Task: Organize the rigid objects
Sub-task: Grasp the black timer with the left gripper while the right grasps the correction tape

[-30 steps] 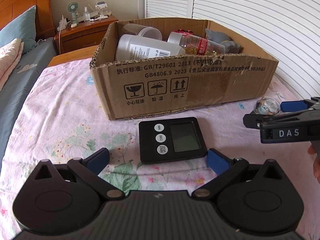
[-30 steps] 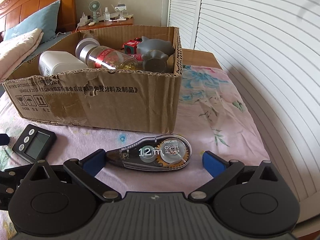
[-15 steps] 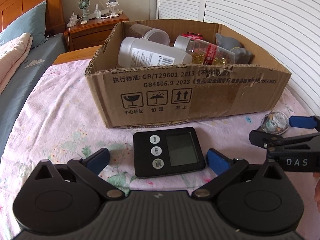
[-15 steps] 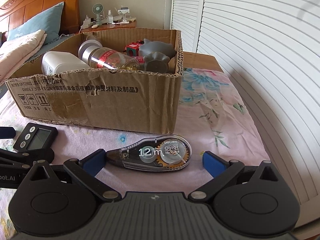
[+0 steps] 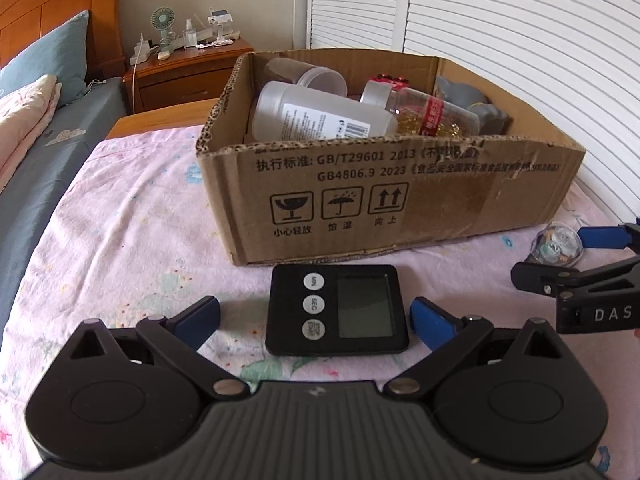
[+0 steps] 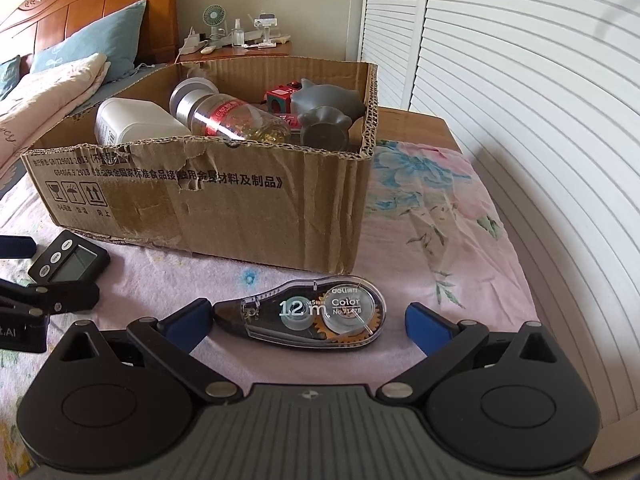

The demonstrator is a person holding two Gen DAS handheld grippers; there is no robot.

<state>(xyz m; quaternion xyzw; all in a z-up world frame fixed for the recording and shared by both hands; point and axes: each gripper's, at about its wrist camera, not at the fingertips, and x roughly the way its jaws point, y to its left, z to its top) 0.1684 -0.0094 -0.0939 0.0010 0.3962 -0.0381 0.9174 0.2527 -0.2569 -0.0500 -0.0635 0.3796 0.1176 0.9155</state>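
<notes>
Bedroom, floral pink bedsheet (image 5: pixel 120 240) as the work surface, shuttered closet doors behind. Digital timer (image 5: pixel 337 310) lies flat between the wide-open fingers of the left tongs (image 5: pixel 314 318), nothing held; it sits at 6 o'clock from the cardboard box (image 5: pixel 400 200), just beside the front wall. Correction tape (image 6: pixel 304 314) lies flat between the spread fingers of the right tongs (image 6: pixel 308 320), also gripping nothing; left pad looks very near its pointed end (contact unclear).

Change over the last second: left tongs have crept forward, so the timer now sits deeper between the fingers and the box looms larger. Right tongs barely moved and stay parked around the tape. Meaning: both tools look lined up for a pinch, neither closed yet.

Box already holds a white bottle (image 5: pixel 320 120), a clear jar (image 5: pixel 436 118) with red label, a gray figure (image 6: pixel 328 108) and a red cube (image 6: pixel 282 98). Nightstand (image 5: pixel 188 68) at 11 o'clock with a small fan. Likely next: close, lift, drop both over the front wall.
</notes>
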